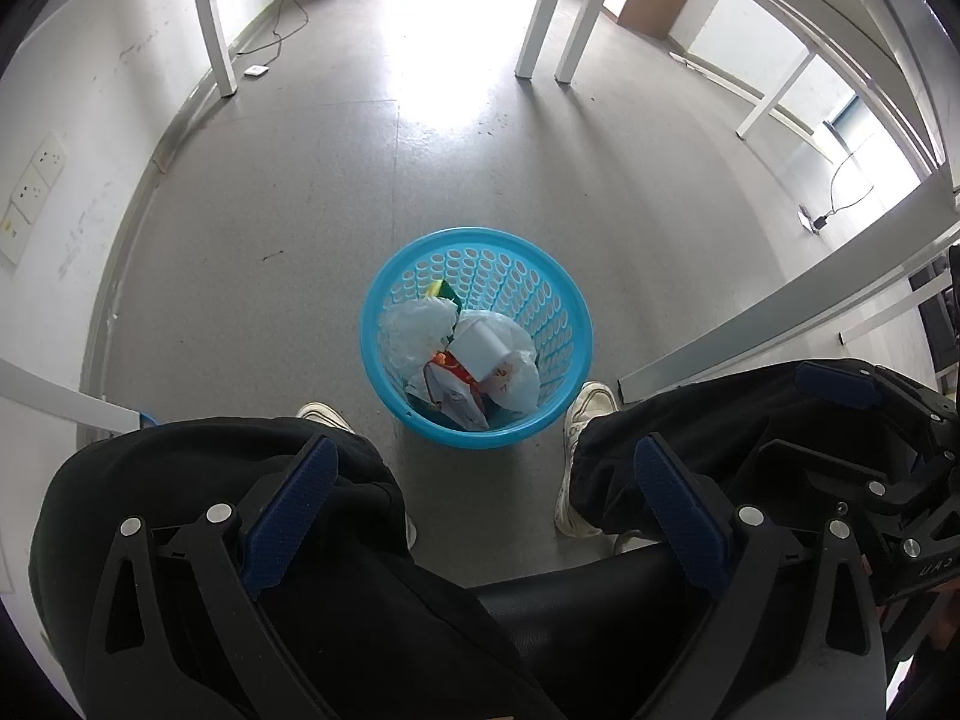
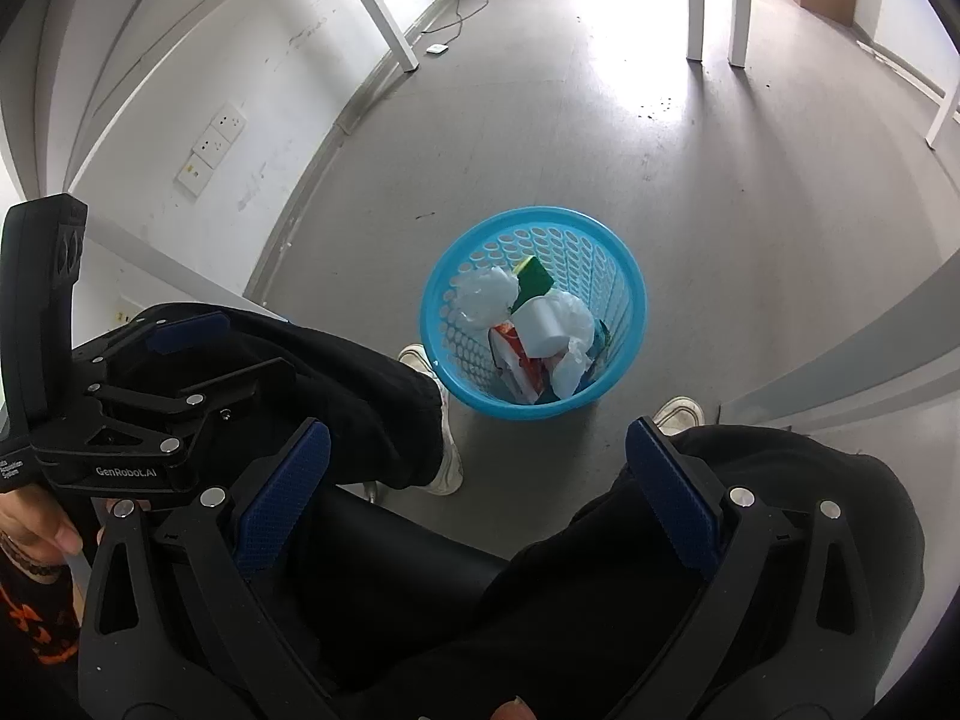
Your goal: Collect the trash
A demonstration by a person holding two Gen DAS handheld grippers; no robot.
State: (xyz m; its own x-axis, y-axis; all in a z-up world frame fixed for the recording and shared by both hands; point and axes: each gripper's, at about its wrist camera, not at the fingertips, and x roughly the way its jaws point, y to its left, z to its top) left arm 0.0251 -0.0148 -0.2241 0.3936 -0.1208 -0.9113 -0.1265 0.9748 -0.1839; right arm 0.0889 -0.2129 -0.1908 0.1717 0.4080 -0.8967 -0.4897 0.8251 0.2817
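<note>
The blue perforated wastebasket (image 1: 540, 294) stands on the floor between the seated person's shoes, its crumpled plastic bags (image 1: 414, 330) and wrappers looking light, soft and slippery, best pinched at a bunched fold, while the left gripper (image 1: 486, 516) and right gripper (image 2: 477, 495) hang above with fingers wide and empty

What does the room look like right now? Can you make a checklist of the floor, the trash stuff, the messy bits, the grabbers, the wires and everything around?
Surface: grey floor, small dark specks.
Job's things: blue perforated basket between the person's shoes, holding white plastic bags, a white block, a red-and-white wrapper, a green-yellow sponge.
Clutter: no loose trash seen on the floor.
Grippers: left gripper open, empty; right gripper open, empty.
Cables: black cable from wall socket to floor.
Surroundings: white table legs, wall sockets.
</note>
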